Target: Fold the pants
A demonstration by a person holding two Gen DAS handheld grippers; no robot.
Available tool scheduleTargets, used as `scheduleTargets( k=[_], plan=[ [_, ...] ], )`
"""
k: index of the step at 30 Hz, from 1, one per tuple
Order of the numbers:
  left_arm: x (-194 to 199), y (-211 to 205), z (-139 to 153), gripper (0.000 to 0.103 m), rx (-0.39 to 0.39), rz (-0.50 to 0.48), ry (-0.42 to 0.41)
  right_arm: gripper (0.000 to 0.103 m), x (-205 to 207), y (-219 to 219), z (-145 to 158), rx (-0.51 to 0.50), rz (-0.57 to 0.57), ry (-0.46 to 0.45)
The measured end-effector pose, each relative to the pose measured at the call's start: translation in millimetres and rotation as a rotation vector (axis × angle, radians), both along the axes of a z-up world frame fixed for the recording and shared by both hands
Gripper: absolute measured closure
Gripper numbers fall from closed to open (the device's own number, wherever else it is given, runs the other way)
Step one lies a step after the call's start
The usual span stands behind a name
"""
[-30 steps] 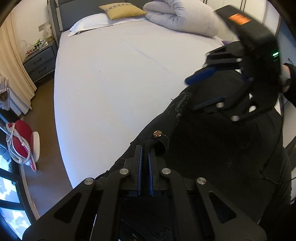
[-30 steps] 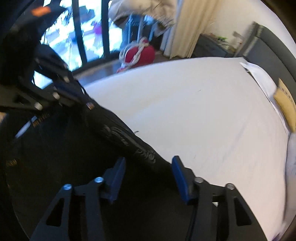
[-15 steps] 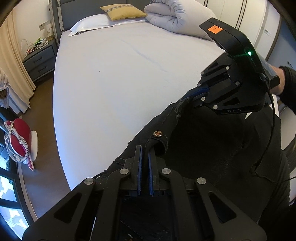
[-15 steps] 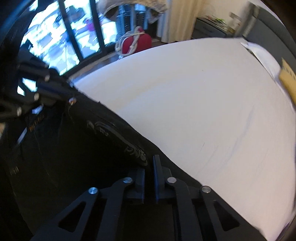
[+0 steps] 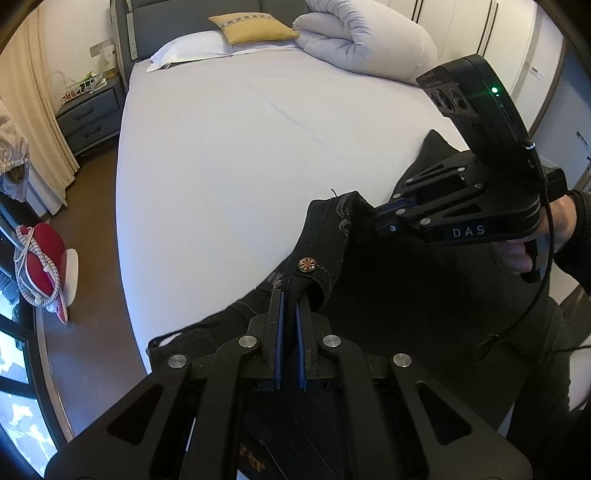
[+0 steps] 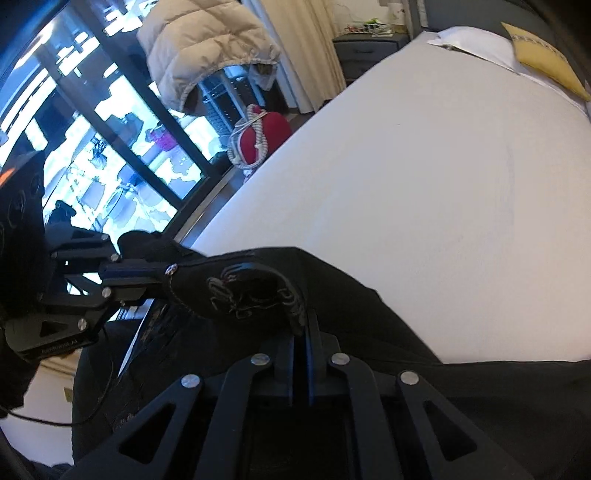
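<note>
Black pants (image 5: 369,288) with a metal button (image 5: 307,264) hang between both grippers at the near edge of the white bed (image 5: 240,155). My left gripper (image 5: 290,299) is shut on the waistband just below the button. My right gripper (image 6: 300,332) is shut on the waistband further along, by the embroidered part (image 6: 240,291). It shows in the left wrist view (image 5: 384,214) up and to the right, and the left gripper shows in the right wrist view (image 6: 155,277). The pants' legs (image 6: 480,387) drop out of sight below.
A rolled white duvet (image 5: 365,40), a yellow cushion (image 5: 251,27) and a white pillow (image 5: 192,46) lie at the bed's head. A grey nightstand (image 5: 88,118) stands at its left. A red iron (image 5: 40,262) sits on the brown floor by the window (image 6: 92,129).
My right gripper was open beside the waistband, then closed on it. Both grippers have since lifted the waistband above the bed edge.
</note>
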State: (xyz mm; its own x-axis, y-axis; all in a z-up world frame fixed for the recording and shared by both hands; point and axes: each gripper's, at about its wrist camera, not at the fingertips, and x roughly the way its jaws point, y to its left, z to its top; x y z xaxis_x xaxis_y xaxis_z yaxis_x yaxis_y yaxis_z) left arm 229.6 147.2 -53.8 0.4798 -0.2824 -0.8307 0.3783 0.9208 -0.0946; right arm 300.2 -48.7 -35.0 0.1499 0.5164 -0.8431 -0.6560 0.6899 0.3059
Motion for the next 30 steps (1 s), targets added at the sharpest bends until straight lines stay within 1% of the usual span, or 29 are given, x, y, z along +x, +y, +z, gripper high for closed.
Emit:
scheduleTargets(
  k=[1, 4, 8, 11, 14, 16, 19, 23, 26, 30],
  plan=[
    [-5.4, -0.3, 0.2, 0.099, 0.002, -0.001, -0.001, 0.096, -6.6, 1.3, 2.3, -0.009, 0.017, -0.014],
    [-26.7, -2.7, -0.8, 0.099, 0.027, -0.009, -0.003, 0.097, -35.1, 4.3, 12.0, -0.079, 0.105, -0.088],
    [-66.8, -15.4, -8.6, 0.099, 0.092, -0.072, -0.021, 0.097, -87.6, -6.3, 19.7, -0.183, 0.255, -0.186],
    [-98.0, -30.7, -19.6, 0.099, 0.129, -0.133, -0.017, 0.097, -131.8, -10.9, 12.5, -0.269, 0.364, -0.236],
    [-127.6, -49.5, -30.6, 0.099, 0.192, -0.204, -0.028, 0.097, -164.2, -15.9, 3.1, -0.345, 0.420, -0.287],
    [-144.3, -57.1, -35.2, 0.098, 0.218, -0.237, -0.032, 0.097, -190.6, -20.3, -0.7, -0.409, 0.463, -0.350],
    [-166.9, -61.3, -43.3, 0.099, 0.224, -0.259, -0.009, 0.097, -231.5, -19.0, -9.8, -0.487, 0.539, -0.438],
    [-183.8, -59.6, -53.4, 0.099, 0.221, -0.264, 0.018, 0.097, -279.5, -10.2, -25.6, -0.578, 0.628, -0.527],
    [-188.8, -60.1, -55.1, 0.099, 0.219, -0.276, 0.022, 0.097, -300.1, -5.6, -34.7, -0.625, 0.666, -0.573],
    [-196.5, -60.5, -55.3, 0.099, 0.233, -0.300, 0.023, 0.097, -317.5, -1.9, -32.6, -0.653, 0.684, -0.611]
  ],
)
